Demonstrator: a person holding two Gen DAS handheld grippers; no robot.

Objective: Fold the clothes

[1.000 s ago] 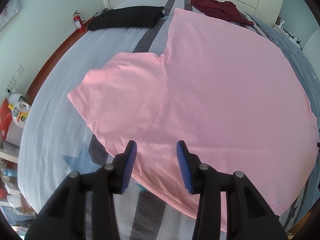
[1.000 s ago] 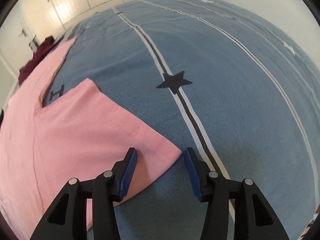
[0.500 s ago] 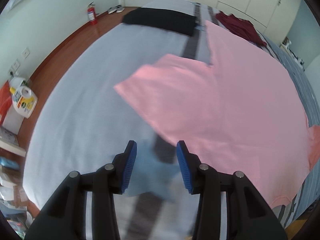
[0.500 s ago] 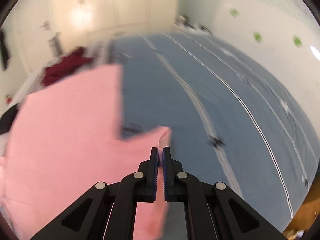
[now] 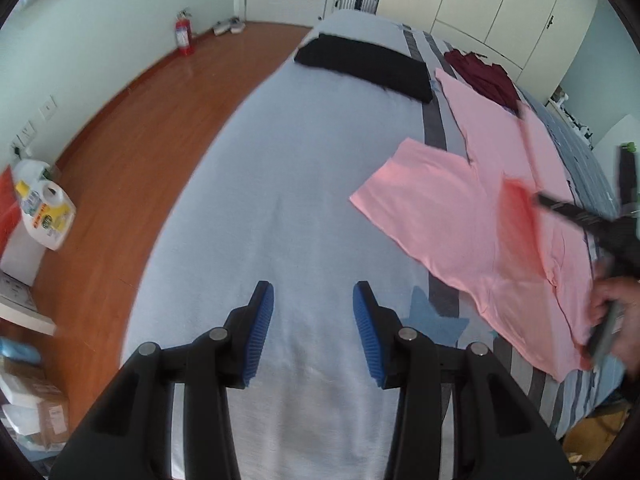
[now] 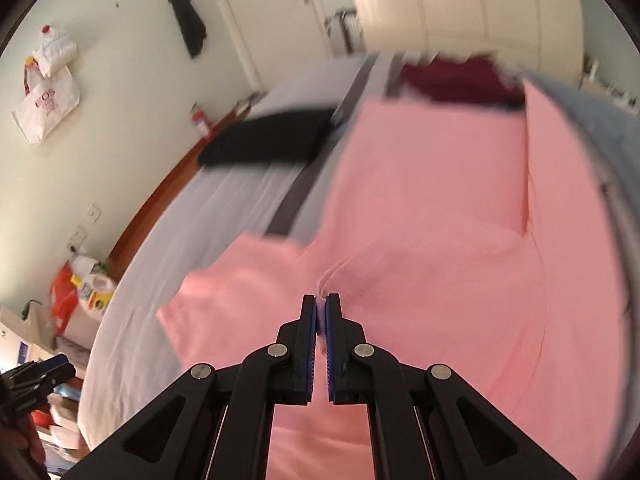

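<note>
A pink T-shirt [image 5: 448,204] lies spread on the bed, with its near sleeve [image 5: 404,188] flat on the pale sheet. My left gripper [image 5: 314,312] hangs open over the bare sheet to the left of the shirt, nothing between its fingers. My right gripper [image 6: 321,305] is shut on the hem of the shirt's other sleeve [image 6: 340,276]. It holds that sleeve lifted over the shirt's body [image 6: 432,200]. In the left wrist view the right gripper [image 5: 560,206] shows blurred at the right edge with the raised pink sleeve [image 5: 518,204], and a hand [image 5: 616,312] grips its handle.
A folded black garment [image 5: 360,64] and a maroon garment [image 5: 484,76] lie at the far end of the bed [image 5: 280,208]. Wooden floor [image 5: 132,152] runs along the bed's left side, with a detergent bottle [image 5: 46,216] and a fire extinguisher [image 5: 183,36]. Wardrobes [image 5: 500,8] stand behind.
The right gripper shut on the sleeve's hem and swept it across over the shirt's body, rolling as it went. The left gripper slid left off the shirt onto bare sheet, still open.
</note>
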